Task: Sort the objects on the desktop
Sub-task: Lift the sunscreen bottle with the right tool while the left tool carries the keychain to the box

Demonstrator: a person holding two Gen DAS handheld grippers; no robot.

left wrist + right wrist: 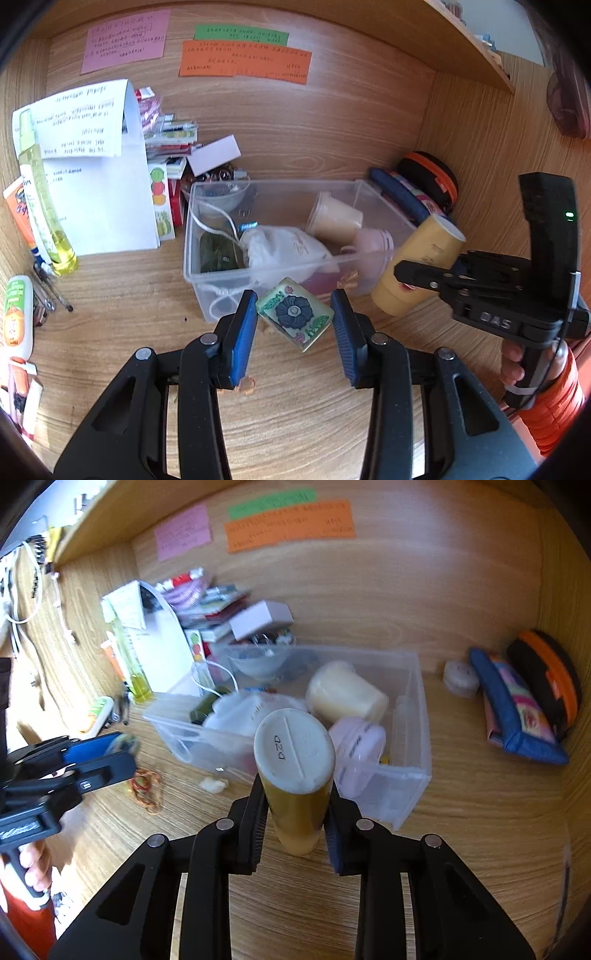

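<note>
My left gripper [295, 321] is shut on a square glassy tile [293, 314] with a dark flower on it, held tilted above the desk just in front of the clear plastic box [188, 229]. The box holds a white pouch [284, 247], a cream cup [332, 218], a pink pot [373, 243] and a white cord. My right gripper [295, 812] is shut on a yellow bottle [295, 753], its white base facing the camera, at the box's [417, 701] near wall. In the left wrist view this bottle [417, 266] hangs at the box's right end.
White papers [103, 184], a yellow spray bottle [40, 199] and tubes crowd the left. A blue pencil case [517, 709], an orange-black case [546, 675] and a small white pot [460, 677] sit at the right wall. Rubber bands [146, 784] lie on the desk.
</note>
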